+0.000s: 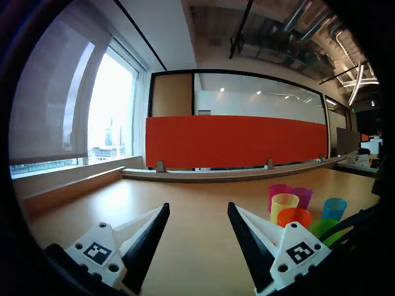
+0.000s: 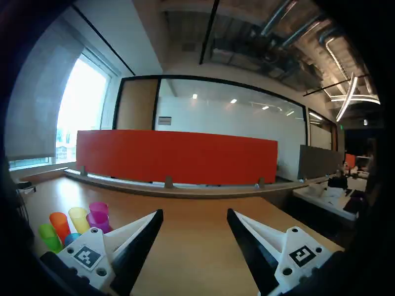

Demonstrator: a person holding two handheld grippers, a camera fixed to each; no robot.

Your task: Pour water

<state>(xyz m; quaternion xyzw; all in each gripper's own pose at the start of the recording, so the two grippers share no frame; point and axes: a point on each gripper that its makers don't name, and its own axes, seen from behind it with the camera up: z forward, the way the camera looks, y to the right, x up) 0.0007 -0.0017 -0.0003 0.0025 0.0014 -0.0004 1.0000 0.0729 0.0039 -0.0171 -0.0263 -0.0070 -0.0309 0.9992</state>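
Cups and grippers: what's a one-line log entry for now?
left gripper: open, empty | right gripper: open, empty | cups: clustered on table, untouched

Your left gripper (image 1: 198, 207) and right gripper (image 2: 195, 213) are white, with black fingers (image 1: 148, 241) and black-and-white patterned square markers (image 1: 97, 252). The table (image 1: 197, 227) is light tan wood, the partition (image 1: 232, 140) red-orange. You have a pink cup (image 1: 277, 190), a purple cup (image 1: 302, 195), a yellow cup (image 1: 284, 204), an orange cup (image 1: 294, 216), a blue cup (image 1: 335, 207) and a green cup (image 1: 323, 228).
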